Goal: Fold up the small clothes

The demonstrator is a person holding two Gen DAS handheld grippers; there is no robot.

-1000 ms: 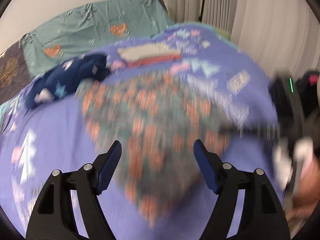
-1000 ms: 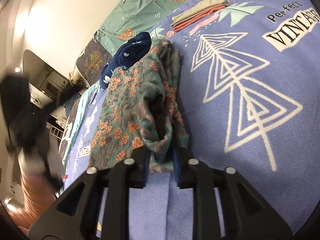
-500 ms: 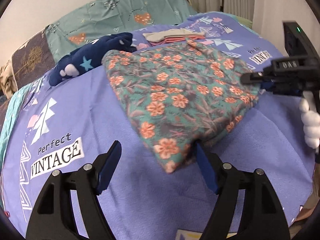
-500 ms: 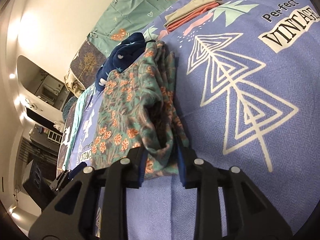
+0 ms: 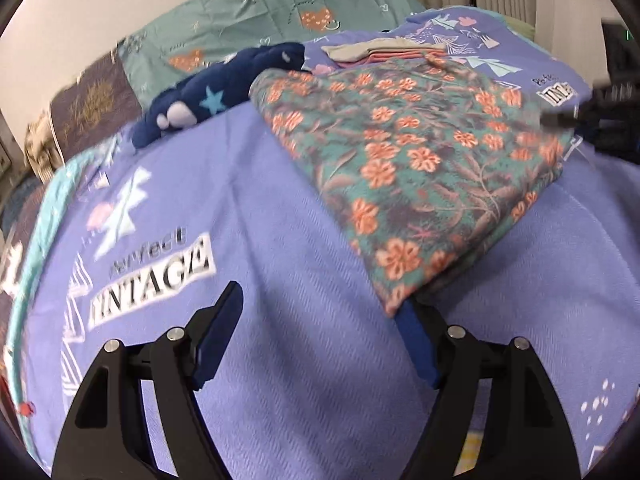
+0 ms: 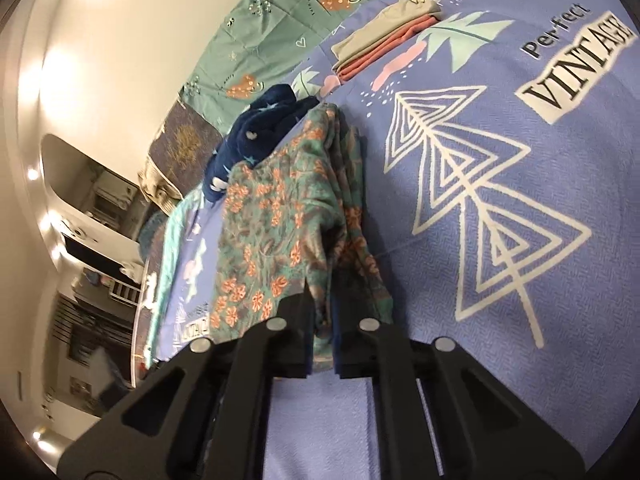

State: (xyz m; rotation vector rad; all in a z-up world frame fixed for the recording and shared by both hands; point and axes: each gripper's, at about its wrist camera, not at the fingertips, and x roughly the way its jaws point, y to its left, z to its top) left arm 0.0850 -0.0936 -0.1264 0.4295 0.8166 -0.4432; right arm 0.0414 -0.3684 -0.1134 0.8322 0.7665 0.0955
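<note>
- Right gripper (image 5: 600, 120): left wrist view, far right edge; motion-blurred, dark shape only, body cut off by frame. Grip pt on garment not legible there.
- Left gripper (image 5: 320, 340): right finger's pad tip hidden behind near corner of floral garment (image 5: 420, 152); contact w/ cloth cannot be judged.
- Floral garment (image 6: 280, 216): right wrist view, pinched hem drops betw. fingers, lower edge hidden by gripper body.
- Folded stack (image 5: 380, 50): beige over pink; item count and type too small to tell.
- Navy star garment (image 5: 224, 88): bunched, shape unclear; far end hidden behind floral garment.
- Bedspread (image 5: 280, 240) lettering: "VINTAGE" print blurred; 2nd print at right cut off.
- Room bkgd (image 6: 100, 280): right wrist view, left side; dark, smeared, contents unreadable.
</note>
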